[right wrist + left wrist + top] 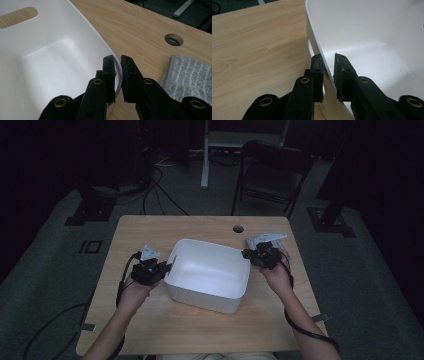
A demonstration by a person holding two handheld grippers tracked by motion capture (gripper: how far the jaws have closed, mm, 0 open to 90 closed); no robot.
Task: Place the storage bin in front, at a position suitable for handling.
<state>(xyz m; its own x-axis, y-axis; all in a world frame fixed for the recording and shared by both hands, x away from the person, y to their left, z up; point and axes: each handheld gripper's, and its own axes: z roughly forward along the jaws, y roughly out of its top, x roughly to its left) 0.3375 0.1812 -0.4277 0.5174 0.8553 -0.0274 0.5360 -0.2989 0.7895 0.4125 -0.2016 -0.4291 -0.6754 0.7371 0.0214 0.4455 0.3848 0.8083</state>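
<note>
A white plastic tub [207,270] sits in the middle of the wooden table [150,320], and nothing lies inside it. My left gripper [167,267] is at its left rim. In the left gripper view the two black jaws [328,58] straddle the tub wall [367,32], one pad outside and one inside, pressed against it. My right gripper [246,254] is at the tub's right rim. In the right gripper view its jaws [116,60] clamp the thin rim of the tub [50,62] the same way. A handle slot [18,16] shows in the far wall.
A folded grey cloth [265,240] lies on the table just right of the right gripper, also visible as the grey cloth [187,75]. A round cable hole [238,228] is at the table's back edge. A dark folding chair [272,175] stands behind the table.
</note>
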